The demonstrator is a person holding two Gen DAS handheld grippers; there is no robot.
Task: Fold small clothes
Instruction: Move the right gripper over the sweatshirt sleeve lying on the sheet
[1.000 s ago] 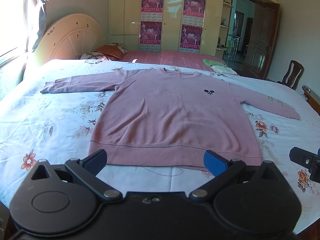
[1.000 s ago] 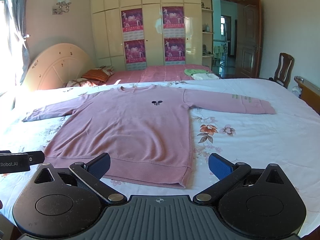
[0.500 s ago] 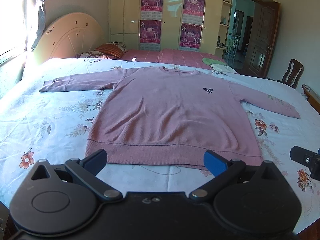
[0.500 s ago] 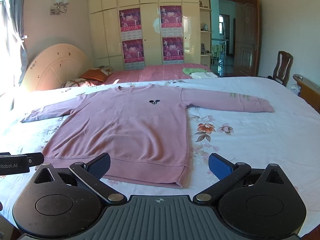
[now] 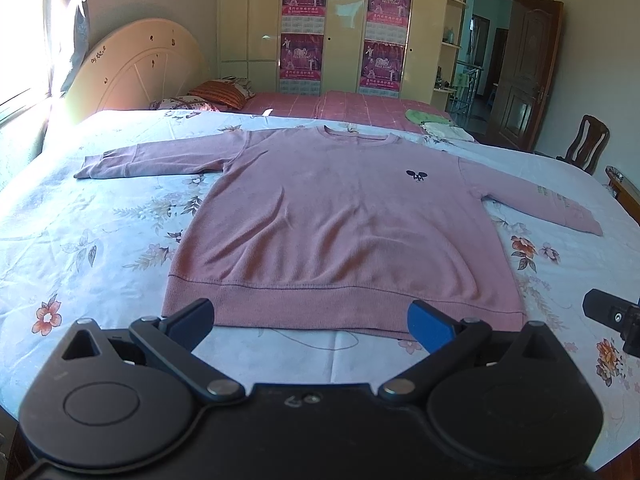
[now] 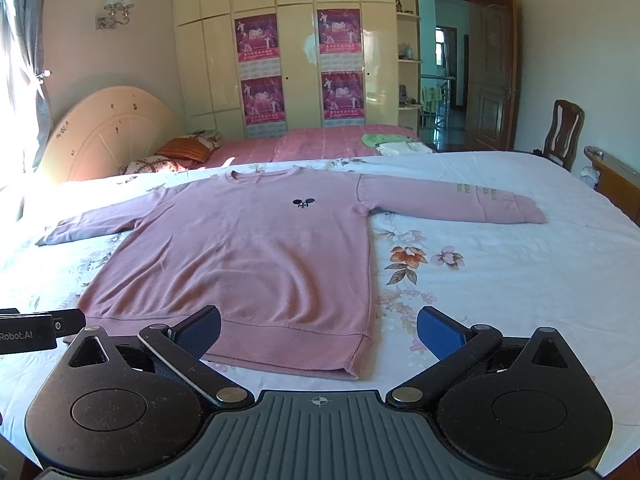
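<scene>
A pink long-sleeved sweatshirt [image 5: 340,224] lies flat and face up on the bed, both sleeves spread out, hem toward me. It also shows in the right wrist view [image 6: 256,248]. My left gripper [image 5: 312,318] is open and empty, hovering just before the hem's middle. My right gripper [image 6: 318,330] is open and empty, before the hem's right corner. The right gripper's tip [image 5: 612,316] shows at the right edge of the left wrist view. The left gripper's tip [image 6: 40,326] shows at the left edge of the right wrist view.
The bed has a floral sheet [image 5: 80,240] and a cream headboard [image 5: 140,68] at the left. A second bed with a red cover [image 6: 320,142] holds folded cloths [image 6: 396,144]. A wooden chair [image 6: 562,130] and open door stand at the right.
Both grippers have edged slightly forward and up, so the sweatshirt sits a little lower and closer in both views. Both stay open.
</scene>
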